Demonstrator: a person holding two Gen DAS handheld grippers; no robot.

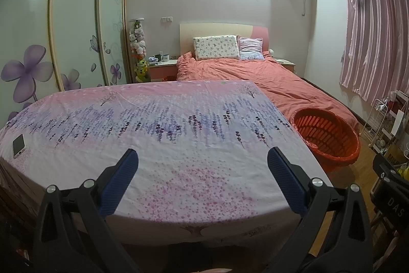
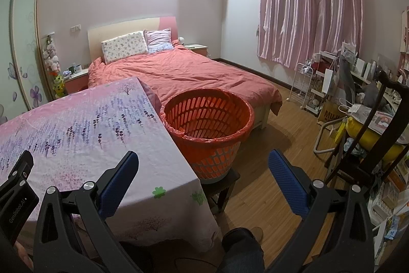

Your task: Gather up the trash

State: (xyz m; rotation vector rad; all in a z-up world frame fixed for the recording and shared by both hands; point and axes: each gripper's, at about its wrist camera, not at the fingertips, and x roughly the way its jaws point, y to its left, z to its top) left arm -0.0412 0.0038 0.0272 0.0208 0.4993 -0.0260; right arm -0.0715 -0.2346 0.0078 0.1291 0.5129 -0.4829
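Observation:
An orange slotted basket lined with a red bag stands on a dark stool right of the table; it also shows in the left wrist view. Something small and orange lies inside it. My left gripper is open and empty above the near part of the table with a pink and purple floral cloth. My right gripper is open and empty over the table's right corner, near the basket. No trash shows on the cloth.
A phone lies at the table's left edge. A bed with an orange duvet lies behind. A dark chair and cluttered shelves stand at the right. The left gripper's body is at my left.

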